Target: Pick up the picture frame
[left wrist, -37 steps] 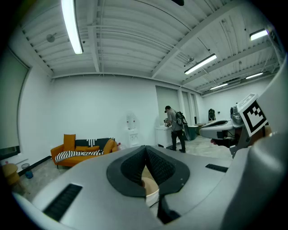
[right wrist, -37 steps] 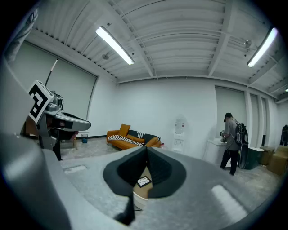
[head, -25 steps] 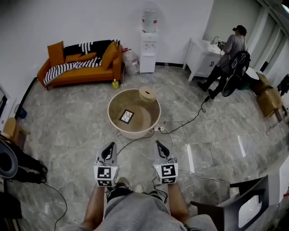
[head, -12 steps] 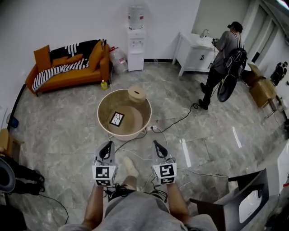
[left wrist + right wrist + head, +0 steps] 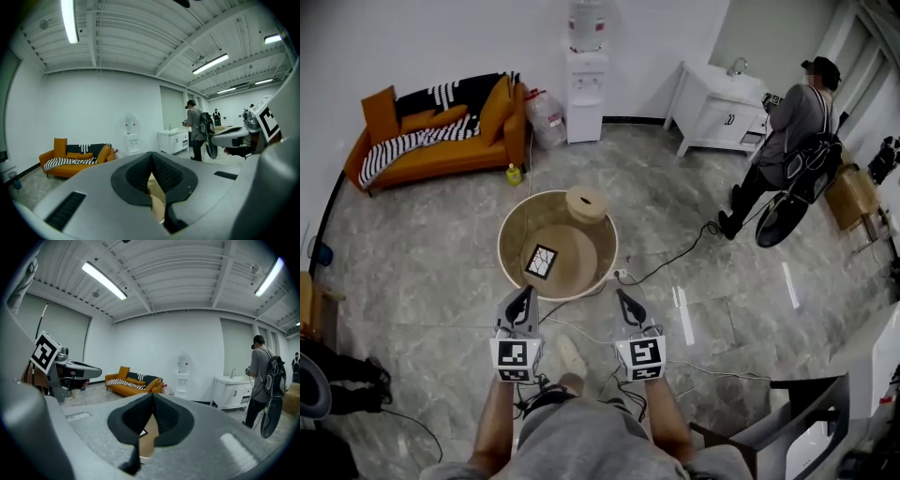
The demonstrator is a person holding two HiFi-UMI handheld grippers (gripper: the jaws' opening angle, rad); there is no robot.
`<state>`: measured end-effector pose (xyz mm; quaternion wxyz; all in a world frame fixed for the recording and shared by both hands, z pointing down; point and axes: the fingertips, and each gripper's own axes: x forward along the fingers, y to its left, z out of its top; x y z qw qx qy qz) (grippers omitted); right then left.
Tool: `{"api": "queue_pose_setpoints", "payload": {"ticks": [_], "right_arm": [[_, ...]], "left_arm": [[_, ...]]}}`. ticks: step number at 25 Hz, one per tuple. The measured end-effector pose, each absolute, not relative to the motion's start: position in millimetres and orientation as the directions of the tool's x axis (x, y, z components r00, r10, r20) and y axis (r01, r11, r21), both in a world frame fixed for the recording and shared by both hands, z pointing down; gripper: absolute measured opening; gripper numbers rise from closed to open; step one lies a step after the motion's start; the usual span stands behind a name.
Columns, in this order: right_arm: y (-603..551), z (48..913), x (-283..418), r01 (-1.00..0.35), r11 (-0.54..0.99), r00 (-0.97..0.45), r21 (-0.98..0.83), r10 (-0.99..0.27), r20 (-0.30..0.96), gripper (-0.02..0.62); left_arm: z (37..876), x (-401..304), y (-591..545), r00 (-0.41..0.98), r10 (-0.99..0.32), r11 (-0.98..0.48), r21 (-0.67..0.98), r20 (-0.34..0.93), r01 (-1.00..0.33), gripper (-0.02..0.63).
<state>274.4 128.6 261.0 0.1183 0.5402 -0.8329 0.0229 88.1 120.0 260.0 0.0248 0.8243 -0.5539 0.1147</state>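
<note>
A small black picture frame (image 5: 541,262) with a white picture lies flat on a round beige table (image 5: 514,228) in the head view. A tan cylinder (image 5: 586,202) stands at the table's far edge. My left gripper (image 5: 523,294) and my right gripper (image 5: 622,296) are held side by side just short of the table's near edge, both pointing at it. Both are shut with nothing between the jaws. In the left gripper view the jaws (image 5: 151,154) meet at the tips, and in the right gripper view the jaws (image 5: 153,395) meet too. A corner of the frame (image 5: 143,432) shows below them.
Cables (image 5: 666,262) trail over the marble floor right of the table. An orange sofa (image 5: 431,141), a water dispenser (image 5: 585,70) and a white cabinet (image 5: 717,108) line the far wall. A person (image 5: 792,136) stands at the right. A grey chair (image 5: 797,427) sits at the near right.
Both grippers and the person holding them have moved forward toward the round table, which now lies closer. The jaws stayed shut. The person at the right has shifted a little.
</note>
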Motion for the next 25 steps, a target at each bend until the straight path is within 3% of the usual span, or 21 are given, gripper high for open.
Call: {"api": "queue_pose_setpoints", "payload": {"ticks": [14,25], "right_arm": [[-54.4,269.4,222.9,-0.861,0.505,-0.481,0.053,-0.844,0.237,0.0],[-114.8,276.4,165.5,-0.806,0.591,-0.568,0.035,-0.789,0.233,-0.001]], "left_arm": [[265.8,42.3,-36.7,0.275,-0.931,-0.301,-0.078,0.239,-0.95,0.017],[275.2,-12.6,-74.6,0.176,-0.954,-0.202,-0.082,0.244,-0.976,0.017]]}}
